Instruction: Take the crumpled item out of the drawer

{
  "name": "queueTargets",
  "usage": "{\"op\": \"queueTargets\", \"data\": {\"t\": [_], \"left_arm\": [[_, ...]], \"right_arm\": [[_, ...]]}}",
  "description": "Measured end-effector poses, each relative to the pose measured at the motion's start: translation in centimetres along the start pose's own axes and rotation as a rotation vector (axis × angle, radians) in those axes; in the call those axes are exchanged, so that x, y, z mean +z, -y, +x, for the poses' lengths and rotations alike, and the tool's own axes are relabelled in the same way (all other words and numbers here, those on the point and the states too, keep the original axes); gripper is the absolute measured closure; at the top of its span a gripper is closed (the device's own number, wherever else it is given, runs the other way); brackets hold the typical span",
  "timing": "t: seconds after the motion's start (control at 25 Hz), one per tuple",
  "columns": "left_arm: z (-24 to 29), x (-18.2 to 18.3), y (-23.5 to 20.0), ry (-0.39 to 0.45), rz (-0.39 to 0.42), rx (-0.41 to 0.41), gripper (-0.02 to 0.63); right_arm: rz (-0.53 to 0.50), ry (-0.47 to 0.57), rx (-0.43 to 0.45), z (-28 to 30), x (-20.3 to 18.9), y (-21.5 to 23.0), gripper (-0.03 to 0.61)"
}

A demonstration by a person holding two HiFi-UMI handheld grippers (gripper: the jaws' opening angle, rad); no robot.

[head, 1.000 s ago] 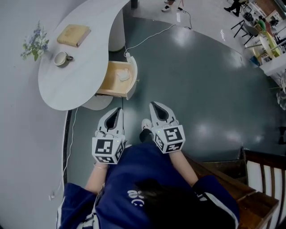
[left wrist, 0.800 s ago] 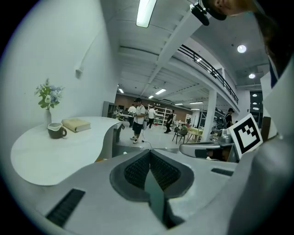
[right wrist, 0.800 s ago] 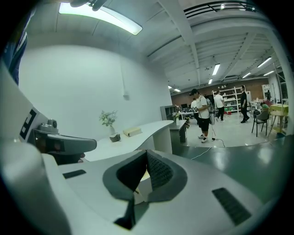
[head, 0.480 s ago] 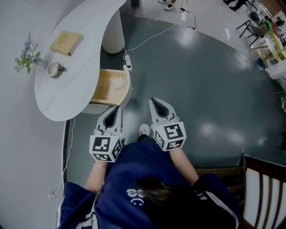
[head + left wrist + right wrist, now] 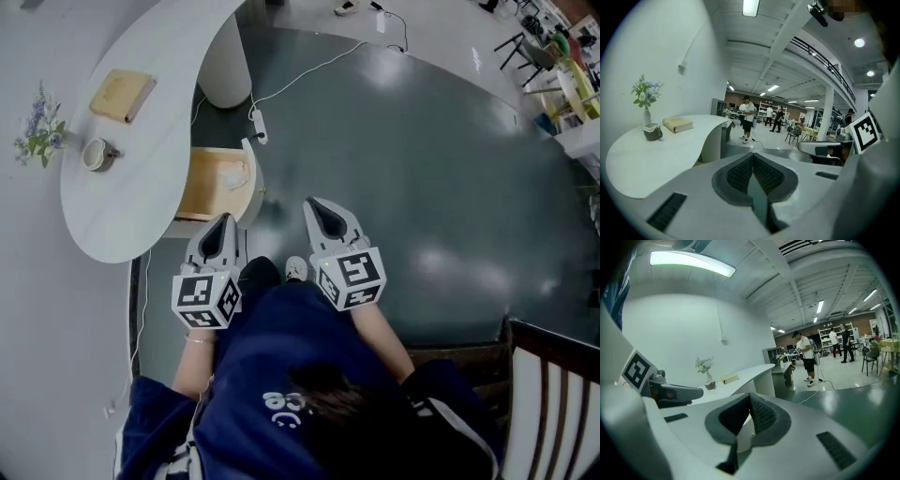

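While the drawer [image 5: 202, 192] stands pulled open from under the edge of the curved white worktop [image 5: 131, 187], the crumpled item [image 5: 232, 172], a pale wad, lies inside it on the wooden bottom, close to the drawer's front panel and touched by neither tool. The left tool [image 5: 223, 219] hangs on the person's side of the drawer with its tip aimed at the drawer's near edge. Its jaws are clenched together with nothing between them. The right tool [image 5: 313, 202] hangs over the dark floor, off to the side of the drawer's front panel and apart from it. Its jaws also meet at the tips and carry nothing. On the worktop, on the far side of the drawer from the front panel, stand a cup [image 5: 97, 155], a book [image 5: 122, 94] and a small bunch of flowers [image 5: 37, 131]. Beyond the drawer a white power strip [image 5: 258, 134] lies on the floor, near the front panel's far end.
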State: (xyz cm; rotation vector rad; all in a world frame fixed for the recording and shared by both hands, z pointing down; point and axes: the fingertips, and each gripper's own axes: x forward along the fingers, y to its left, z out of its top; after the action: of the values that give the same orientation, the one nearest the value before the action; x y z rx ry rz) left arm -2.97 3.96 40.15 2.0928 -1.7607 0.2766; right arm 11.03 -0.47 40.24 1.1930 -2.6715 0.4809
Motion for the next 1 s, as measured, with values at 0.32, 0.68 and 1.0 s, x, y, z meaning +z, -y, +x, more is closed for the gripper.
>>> {"op": "queueTargets", "data": {"t": [0.32,0.68,1.0], "left_arm": [[2.4,0.9,-3.1,0.000,0.035,0.022,0.609],[6.9,1.3,-7.7,-0.076,0.053,0.005,0.609],[9.8,1.8,-10.7,-0.074,-0.013,-0.049,0.609]], "right_arm": [[-0.003,-0.041,-0.033,1.3,-0.1,0.9,0.571],[-0.024,-0.100,-0.043,6.4,1.4,0.6,0.571],[-0.038,-0.135,-0.046,11.6,1.8,-0.4,0.571]]}}
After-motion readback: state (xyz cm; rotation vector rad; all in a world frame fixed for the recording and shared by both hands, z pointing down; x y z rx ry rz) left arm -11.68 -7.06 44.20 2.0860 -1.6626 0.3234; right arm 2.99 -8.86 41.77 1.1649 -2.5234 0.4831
